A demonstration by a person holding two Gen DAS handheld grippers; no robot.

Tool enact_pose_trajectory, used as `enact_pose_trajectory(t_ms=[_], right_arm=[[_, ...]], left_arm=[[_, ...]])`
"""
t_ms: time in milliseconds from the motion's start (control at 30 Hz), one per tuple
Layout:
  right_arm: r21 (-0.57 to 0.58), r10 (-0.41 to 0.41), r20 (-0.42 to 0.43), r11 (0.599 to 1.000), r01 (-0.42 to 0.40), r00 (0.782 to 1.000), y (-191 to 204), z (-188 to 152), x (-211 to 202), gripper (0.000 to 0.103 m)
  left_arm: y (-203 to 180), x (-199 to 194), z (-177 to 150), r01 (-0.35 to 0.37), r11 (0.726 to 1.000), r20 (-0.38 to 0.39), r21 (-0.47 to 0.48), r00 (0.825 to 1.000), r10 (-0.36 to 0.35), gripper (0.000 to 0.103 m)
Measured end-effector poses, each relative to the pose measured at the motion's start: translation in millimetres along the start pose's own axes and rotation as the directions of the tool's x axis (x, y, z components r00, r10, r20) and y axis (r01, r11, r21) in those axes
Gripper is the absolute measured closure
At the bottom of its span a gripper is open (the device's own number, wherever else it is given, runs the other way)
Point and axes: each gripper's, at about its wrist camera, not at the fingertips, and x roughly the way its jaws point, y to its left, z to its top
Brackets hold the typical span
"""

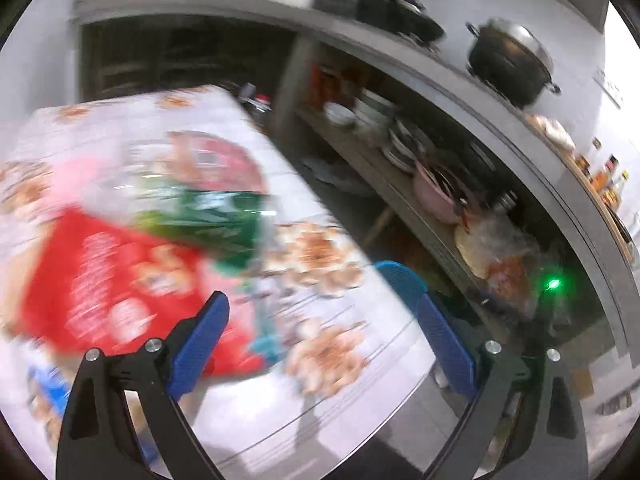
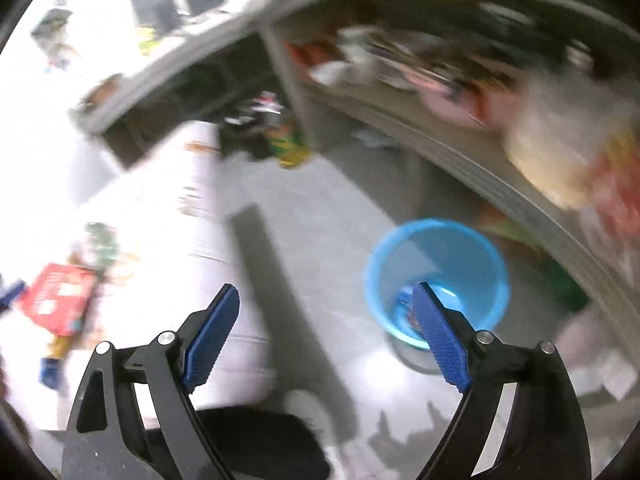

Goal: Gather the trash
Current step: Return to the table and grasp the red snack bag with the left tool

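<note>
1. A kitchen with grey shelves [image 1: 400,184] of dishes beside a table [image 1: 320,400] under a patterned cloth; both views are blurred.
2. A red packet [image 1: 108,288] and a green wrapper [image 1: 212,220] lie on the table.
3. The left gripper [image 1: 320,320] is spread wide above the cloth, empty.
4. The right gripper [image 2: 324,320] gapes empty over the floor; the blue bucket [image 2: 436,248] stands just beyond its right finger.

A black lidded pot [image 1: 510,60] and a dark pan [image 1: 408,20] are seen on a grey kitchen counter [image 1: 460,80]. On the shelf [image 1: 400,196] beneath, stacked plates [image 1: 404,142], a white bowl [image 1: 340,114] and a pink bowl [image 1: 434,192] are stored. A table covered by a floral-patterned cloth [image 1: 320,264] is seen to the left. Bottles [image 1: 608,180], blurred, are lined up along the counter's far end.
</note>
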Motion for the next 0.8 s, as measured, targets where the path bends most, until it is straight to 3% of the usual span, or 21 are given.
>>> enact_pose_trajectory(t_ms=[100, 300, 367, 533, 667, 733, 800], right_arm=[[-0.055, 0.133, 0.011, 0.990, -0.132, 0.991, 43, 14, -5, 0.019], [-0.161, 0.350, -0.062, 0.921, -0.355, 0.935, 130, 8, 11, 0.018], [-0.200, 0.379, -0.124, 0.896, -0.398, 0.917, 163, 1, 24, 0.019], [-0.267, 0.412, -0.234, 0.844, -0.466, 0.880, 224, -18, 44, 0.031], [-0.257, 0.393, -0.310, 0.842, -0.475, 0.866, 246, -26, 73, 0.044], [-0.240, 0.379, -0.343, 0.849, -0.470, 0.860, 250, -28, 87, 0.055], [-0.221, 0.369, -0.380, 0.854, -0.470, 0.848, 254, -33, 101, 0.063]], left_arm=[[25, -36, -16, -0.062, 0.998, 0.063, -0.025, 0.996, 0.064, 0.010], [59, -63, -47, -0.132, 0.987, 0.088, -0.090, 0.986, 0.140, 0.010], [73, -62, -54, -0.141, 0.981, 0.083, -0.132, 0.985, 0.153, 0.010], [107, -57, -55, -0.149, 0.959, 0.124, -0.241, 0.975, 0.183, 0.017], [127, -50, -42, -0.146, 0.948, 0.154, -0.284, 0.969, 0.195, 0.023], [137, -43, -34, -0.162, 0.938, 0.146, -0.307, 0.966, 0.215, 0.028], [146, -40, -28, -0.151, 0.929, 0.146, -0.338, 0.967, 0.210, 0.038]])
